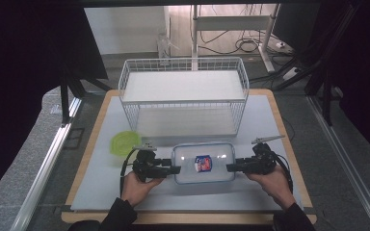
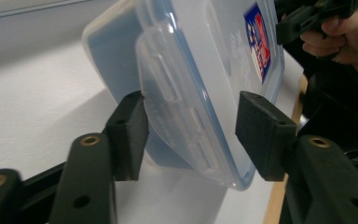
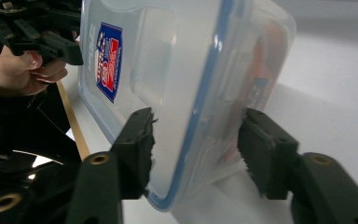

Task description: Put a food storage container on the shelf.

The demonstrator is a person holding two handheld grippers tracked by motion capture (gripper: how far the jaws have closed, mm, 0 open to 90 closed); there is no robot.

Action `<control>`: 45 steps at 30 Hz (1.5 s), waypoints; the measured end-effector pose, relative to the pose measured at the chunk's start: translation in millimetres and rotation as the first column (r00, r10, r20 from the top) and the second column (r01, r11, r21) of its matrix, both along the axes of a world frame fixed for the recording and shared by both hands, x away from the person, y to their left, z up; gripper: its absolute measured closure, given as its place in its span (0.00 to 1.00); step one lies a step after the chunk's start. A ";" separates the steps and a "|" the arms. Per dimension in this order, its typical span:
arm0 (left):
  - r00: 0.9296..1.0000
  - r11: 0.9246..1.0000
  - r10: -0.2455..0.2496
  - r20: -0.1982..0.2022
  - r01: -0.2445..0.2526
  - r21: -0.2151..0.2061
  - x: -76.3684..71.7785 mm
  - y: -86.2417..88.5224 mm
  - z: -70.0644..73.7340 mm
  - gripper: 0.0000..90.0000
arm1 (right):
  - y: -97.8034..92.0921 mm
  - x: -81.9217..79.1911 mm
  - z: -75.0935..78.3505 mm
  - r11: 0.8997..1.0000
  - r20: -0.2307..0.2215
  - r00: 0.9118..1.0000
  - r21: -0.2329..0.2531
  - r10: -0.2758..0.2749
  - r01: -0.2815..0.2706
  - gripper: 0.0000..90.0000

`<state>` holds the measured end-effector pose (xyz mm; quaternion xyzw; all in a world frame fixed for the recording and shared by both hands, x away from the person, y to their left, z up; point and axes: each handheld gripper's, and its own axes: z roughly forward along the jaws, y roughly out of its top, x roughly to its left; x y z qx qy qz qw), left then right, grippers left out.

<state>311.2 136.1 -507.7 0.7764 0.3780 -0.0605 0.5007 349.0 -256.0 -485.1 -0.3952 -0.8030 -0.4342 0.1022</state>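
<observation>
A pale tabletop (image 1: 125,192) with a wooden edge sits in a dim room, with cables and a metal stand on the floor behind it. In the high view, a white wire basket (image 1: 183,94) with a flat white shelf stands at the far middle of the tabletop. A round green lid (image 1: 123,143) lies to the left, near the basket's front corner. A clear plastic box (image 1: 203,162) with a blue-rimmed lid and a red and blue sticker lies flat near the front edge, just in front of the basket. The left hand-held gripper (image 1: 176,169) meets the box's left end and the right hand-held gripper (image 1: 230,167) meets its right end, each held by a hand coming in from the bottom. Nothing lies between the box and the basket.

In the left gripper view, the box (image 2: 205,70) fills the middle, with its lid latch between the two black jaws. The jaws are spread around the box's end; one pad sits against the box, and the other stands a little off it. The other hand (image 2: 340,42) and its gripper show at the far end.

In the right gripper view, the box (image 3: 177,70) again sits between spread jaws, which bracket its end closely. Whether they press on it cannot be told. The other hand (image 3: 18,70) shows beyond, at the upper left.
</observation>
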 end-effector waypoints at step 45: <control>0.977 0.995 0.098 0.189 -0.101 0.007 10.8 26.5 95.9 0.56 | 25.8 4.4 88.9 0.988 0.270 0.959 0.150 -0.084 0.045 0.60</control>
